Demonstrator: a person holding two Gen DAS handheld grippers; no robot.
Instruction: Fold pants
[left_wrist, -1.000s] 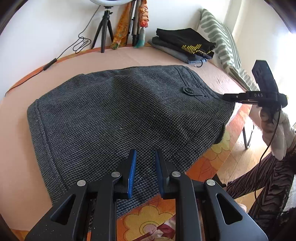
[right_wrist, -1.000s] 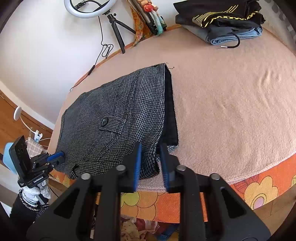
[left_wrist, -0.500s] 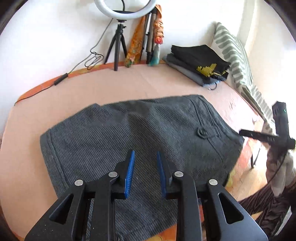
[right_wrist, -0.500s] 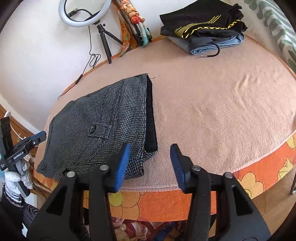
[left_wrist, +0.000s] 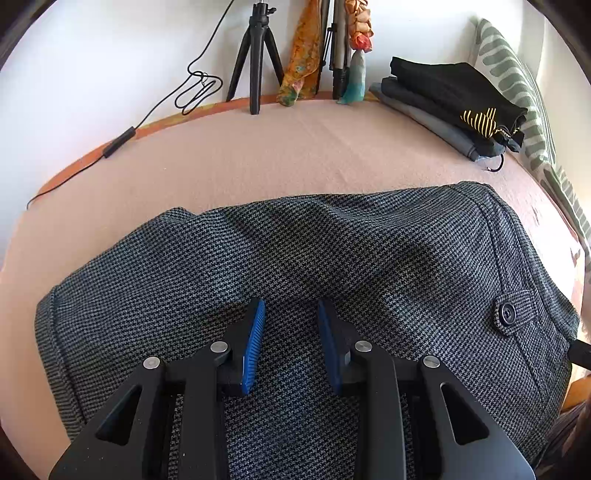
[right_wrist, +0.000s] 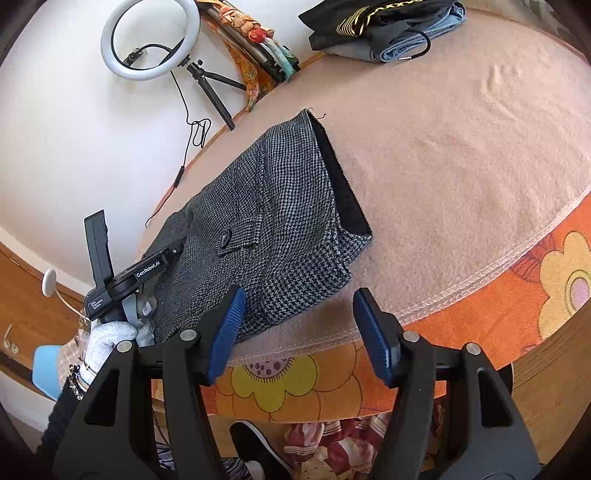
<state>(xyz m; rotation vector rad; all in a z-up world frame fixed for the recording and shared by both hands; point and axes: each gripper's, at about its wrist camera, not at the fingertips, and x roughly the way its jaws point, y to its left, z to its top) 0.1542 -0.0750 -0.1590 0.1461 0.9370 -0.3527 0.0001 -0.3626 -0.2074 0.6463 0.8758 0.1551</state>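
Observation:
Grey houndstooth pants (left_wrist: 332, 273) lie folded on the pink blanket, also seen in the right wrist view (right_wrist: 273, 221), with a buttoned back pocket (left_wrist: 508, 314). My left gripper (left_wrist: 290, 339) hovers low over the pants' near part, jaws a little apart, holding nothing. It shows in the right wrist view (right_wrist: 177, 251) at the pants' left side. My right gripper (right_wrist: 299, 325) is wide open and empty, just off the table's front edge, near the pants' front corner.
A stack of folded clothes (left_wrist: 454, 107) (right_wrist: 384, 33) sits at the back of the table. A ring light on a tripod (right_wrist: 151, 37), a cable (left_wrist: 122, 140) and rolled umbrellas (left_wrist: 343, 48) stand by the wall. An orange floral cloth (right_wrist: 498, 295) hangs at the table's front edge.
My left gripper has moved in low over the pants and opened slightly. My right gripper has let go of the pants, opened wide and drawn back past the table edge.

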